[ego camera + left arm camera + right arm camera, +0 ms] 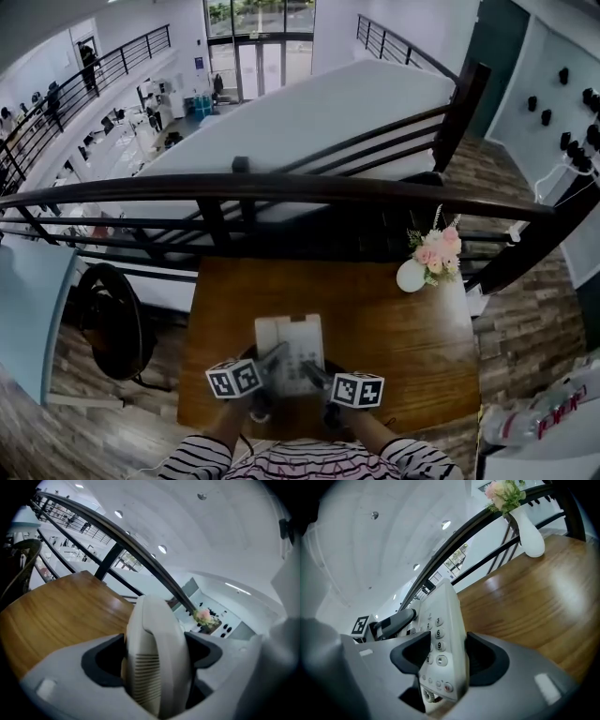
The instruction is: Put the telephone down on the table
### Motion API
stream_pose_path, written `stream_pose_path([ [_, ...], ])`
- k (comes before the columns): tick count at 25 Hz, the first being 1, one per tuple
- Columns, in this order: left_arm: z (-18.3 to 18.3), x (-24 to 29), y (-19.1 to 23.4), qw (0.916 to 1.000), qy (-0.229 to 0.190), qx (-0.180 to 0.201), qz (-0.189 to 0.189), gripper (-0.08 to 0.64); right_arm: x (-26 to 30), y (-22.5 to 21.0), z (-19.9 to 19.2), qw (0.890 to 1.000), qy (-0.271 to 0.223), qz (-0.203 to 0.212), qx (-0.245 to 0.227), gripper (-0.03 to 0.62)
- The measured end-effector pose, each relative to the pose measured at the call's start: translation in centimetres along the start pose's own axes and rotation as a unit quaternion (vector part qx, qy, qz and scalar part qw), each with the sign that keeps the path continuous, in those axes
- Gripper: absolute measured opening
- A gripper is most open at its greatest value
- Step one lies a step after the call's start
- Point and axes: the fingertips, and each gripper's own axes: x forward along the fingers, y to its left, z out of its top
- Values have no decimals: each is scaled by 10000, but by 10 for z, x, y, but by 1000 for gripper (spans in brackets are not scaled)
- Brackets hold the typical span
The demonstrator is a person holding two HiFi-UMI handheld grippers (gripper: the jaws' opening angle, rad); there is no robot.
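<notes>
Mezzanine level: brown wooden table set against a dark metal railing; white vase of pink flowers at its far right corner; black chair to the left; wood-plank floor; white wall with black pegs on the right; glass doors and desks on the level below.

The telephone is cream, the table brown wood-grain.

Office mezzanine, its railing overlooking rows of desks below
</notes>
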Motion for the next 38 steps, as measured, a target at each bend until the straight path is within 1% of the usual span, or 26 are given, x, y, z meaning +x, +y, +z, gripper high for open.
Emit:
stream_pose_path([
  [7,37,59,15,10000,6,-4,55,394,39,-25,55,10000,18,67,44,239],
  [12,60,89,32,9999,53,77,65,394,71,-37,78,9998,17,121,160,239],
  [15,66,114,38,9999,80,99,83,394,84,-53,93,9997,24,140,207,239],
  [19,70,145,52,9998,146,37,132,394,103,-75,108,9997,62,107,228,239],
  [25,90,188,72,9997,211,14,146,394,136,-97,138,9995,63,79,289,239],
  [32,114,238,77,9996,255,121,20,394,160,-121,180,9993,-10,28,360,239],
  [36,123,256,83,9991,328,215,-127,394,173,-130,190,9991,-32,-14,433,239],
  [38,125,264,87,9989,391,231,-122,394,179,-133,193,9988,-20,-15,495,239],
])
